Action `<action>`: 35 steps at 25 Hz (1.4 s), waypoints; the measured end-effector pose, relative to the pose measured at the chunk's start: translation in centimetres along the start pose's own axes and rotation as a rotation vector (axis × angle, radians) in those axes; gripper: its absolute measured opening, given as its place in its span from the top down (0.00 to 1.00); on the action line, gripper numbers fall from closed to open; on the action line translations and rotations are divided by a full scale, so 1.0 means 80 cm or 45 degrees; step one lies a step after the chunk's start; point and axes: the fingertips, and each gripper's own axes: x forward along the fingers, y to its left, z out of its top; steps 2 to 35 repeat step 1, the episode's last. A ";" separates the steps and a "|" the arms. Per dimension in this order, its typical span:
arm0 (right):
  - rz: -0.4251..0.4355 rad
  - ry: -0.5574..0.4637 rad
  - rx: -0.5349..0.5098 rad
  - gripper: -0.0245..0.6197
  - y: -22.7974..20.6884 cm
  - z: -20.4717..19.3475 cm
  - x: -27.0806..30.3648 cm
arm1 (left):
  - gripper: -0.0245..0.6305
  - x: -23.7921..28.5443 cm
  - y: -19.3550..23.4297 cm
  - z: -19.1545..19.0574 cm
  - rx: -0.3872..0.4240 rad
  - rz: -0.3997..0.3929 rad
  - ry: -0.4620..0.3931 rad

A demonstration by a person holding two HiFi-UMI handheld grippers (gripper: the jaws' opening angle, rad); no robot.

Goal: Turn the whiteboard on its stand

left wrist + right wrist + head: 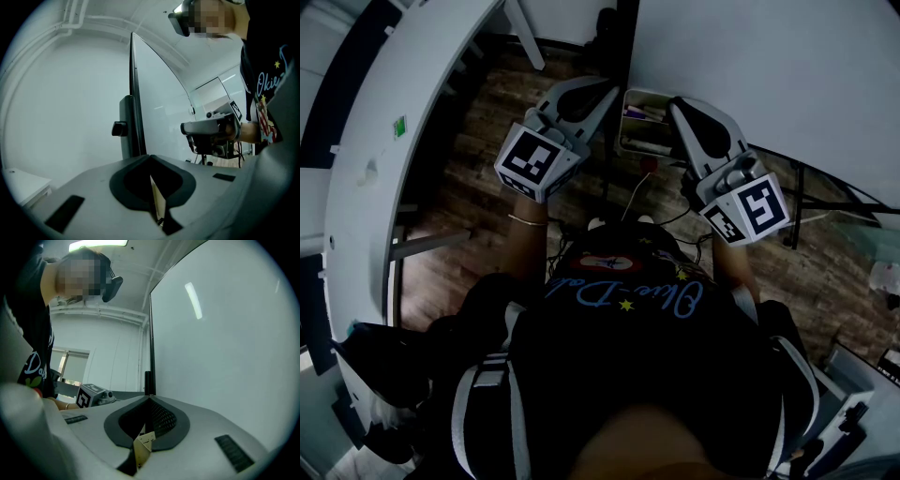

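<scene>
there, whiteboard close before right claw

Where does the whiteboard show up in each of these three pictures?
Head view: whiteboard, top right.
Left gripper view: whiteboard, centre, seen at a sharp slant.
Right gripper view: whiteboard, fills the right half.
Shared landmark: its dark side edge.

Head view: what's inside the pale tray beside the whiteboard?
The tray holds a few slim items, possibly markers, one of them dark purple. They are too small to identify. The right gripper covers the tray's right end, so anything there is hidden.
</scene>
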 end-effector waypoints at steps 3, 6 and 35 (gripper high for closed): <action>0.000 0.000 0.000 0.91 0.000 0.001 -0.001 | 0.93 0.000 0.000 0.000 0.002 0.000 0.001; 0.000 0.000 0.000 0.91 0.000 0.001 -0.001 | 0.93 0.000 0.000 0.000 0.002 0.000 0.001; 0.000 0.000 0.000 0.91 0.000 0.001 -0.001 | 0.93 0.000 0.000 0.000 0.002 0.000 0.001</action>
